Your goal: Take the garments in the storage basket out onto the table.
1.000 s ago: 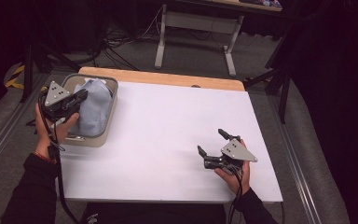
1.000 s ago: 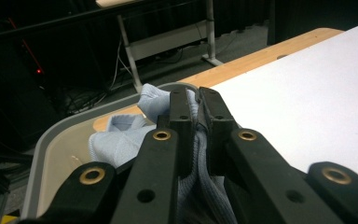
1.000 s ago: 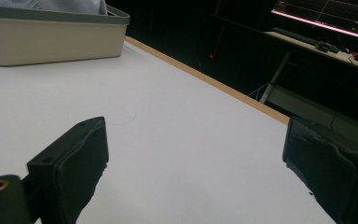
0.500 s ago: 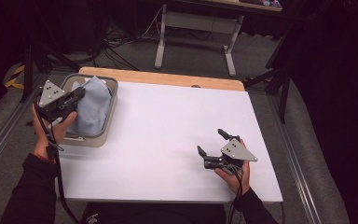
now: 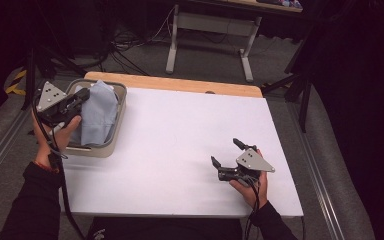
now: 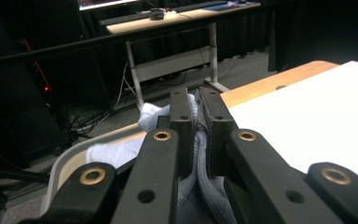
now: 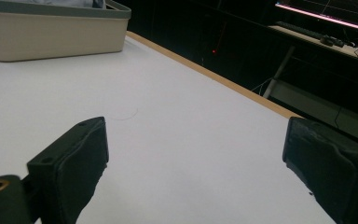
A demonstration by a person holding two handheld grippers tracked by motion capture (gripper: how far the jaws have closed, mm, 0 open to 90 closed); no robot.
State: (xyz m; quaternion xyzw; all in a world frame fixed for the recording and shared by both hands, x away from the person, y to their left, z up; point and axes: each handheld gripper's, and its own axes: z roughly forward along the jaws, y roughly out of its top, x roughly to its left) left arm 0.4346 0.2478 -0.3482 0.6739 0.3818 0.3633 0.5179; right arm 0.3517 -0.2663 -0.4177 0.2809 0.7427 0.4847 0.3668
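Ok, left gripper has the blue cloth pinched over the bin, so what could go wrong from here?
The left gripper pinches only a fold of the blue cloth, so it might slip free on lifting. The rest lies bunched in the bin, which sits near the table's corner; dragging cloth could tip or shift it. The right gripper rests open far across the table, too distant to steady the bin quickly.

A dim lab or recording room is shown: a white-topped table (image 5: pixel 180 135) is set on grey carpet, cables (image 5: pixel 130 47) are strewn on the far floor, and lit monitors (image 7: pixel 328 11) with a keyboard (image 7: pixel 303 29) are seen on a far desk.
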